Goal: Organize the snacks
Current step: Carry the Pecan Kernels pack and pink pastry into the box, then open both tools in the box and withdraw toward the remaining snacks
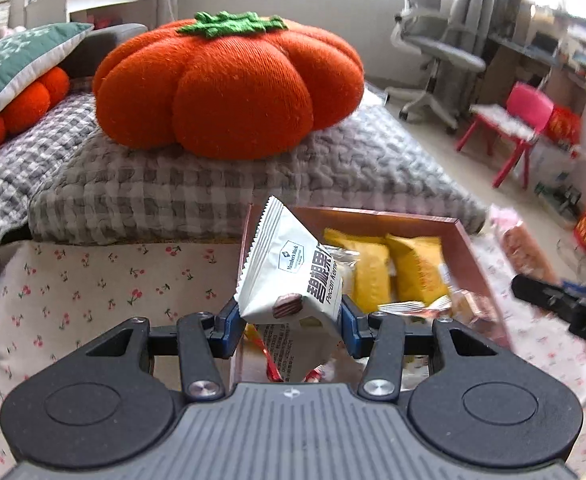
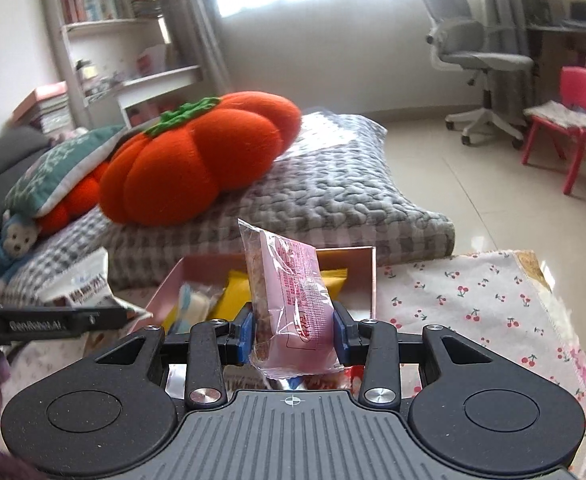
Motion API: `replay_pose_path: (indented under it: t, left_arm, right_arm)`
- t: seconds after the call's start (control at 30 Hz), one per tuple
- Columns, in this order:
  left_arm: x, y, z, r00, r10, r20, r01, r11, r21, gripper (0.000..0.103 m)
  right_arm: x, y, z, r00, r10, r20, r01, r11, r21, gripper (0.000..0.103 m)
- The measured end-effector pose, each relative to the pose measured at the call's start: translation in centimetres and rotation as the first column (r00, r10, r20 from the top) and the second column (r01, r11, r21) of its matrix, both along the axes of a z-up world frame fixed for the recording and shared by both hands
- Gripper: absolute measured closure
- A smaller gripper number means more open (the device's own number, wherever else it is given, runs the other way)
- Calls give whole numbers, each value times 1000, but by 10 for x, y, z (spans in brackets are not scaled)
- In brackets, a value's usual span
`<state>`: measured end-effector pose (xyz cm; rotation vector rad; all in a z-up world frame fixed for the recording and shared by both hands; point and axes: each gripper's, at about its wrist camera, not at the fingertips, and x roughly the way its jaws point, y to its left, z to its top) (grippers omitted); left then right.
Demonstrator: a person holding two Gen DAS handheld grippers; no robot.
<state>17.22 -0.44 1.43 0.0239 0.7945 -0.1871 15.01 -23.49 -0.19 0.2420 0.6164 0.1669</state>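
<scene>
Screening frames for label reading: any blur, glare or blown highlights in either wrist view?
Left wrist view: white foil snack packet with its print sharp, right edge motion-smeared around the pink plastic child's chair, window top right washed out. Right wrist view: window blown out, glare streaks on the clear-wrapped pink snack bar, fisheye bends the white bookshelf.

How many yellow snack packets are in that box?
2 that I can see: one yellow packet left of centre in the box, another beside it on the right. More may be hidden under other wrappers or behind the held white packet.

Home bedroom: bed (image 2: pixel 333 184), bookshelf (image 2: pixel 105 4)
</scene>
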Motion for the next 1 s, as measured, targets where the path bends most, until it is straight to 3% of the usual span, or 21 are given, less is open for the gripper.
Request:
replay_pose_path:
  t: [0.33, 0.63, 0.77, 0.8, 1.0]
  left_arm:
    - [36, -13, -15, 998, -29, -62, 36, 992, 121, 58]
    - [63, -10, -19, 990, -12, -139, 29, 993, 118, 56]
    - [63, -9, -16, 994, 2, -107, 6, 997, 77, 39]
    - [65, -9, -15, 995, 0, -101, 6, 998, 67, 38]
    - [59, -16, -7, 998, -16, -68, 22, 996, 85, 28]
  right_arm:
    - [35, -14, -22, 997, -38, -74, 39, 999, 10, 65]
    - [49, -24, -32, 993, -62, -103, 66, 997, 42, 63]
    - [50, -27, -32, 992, -67, -110, 75, 994, 73, 55]
    - [50, -28, -31, 992, -70, -110, 79, 993, 85, 50]
    - [48, -36, -27, 990, -88, -113, 100, 988, 114, 41]
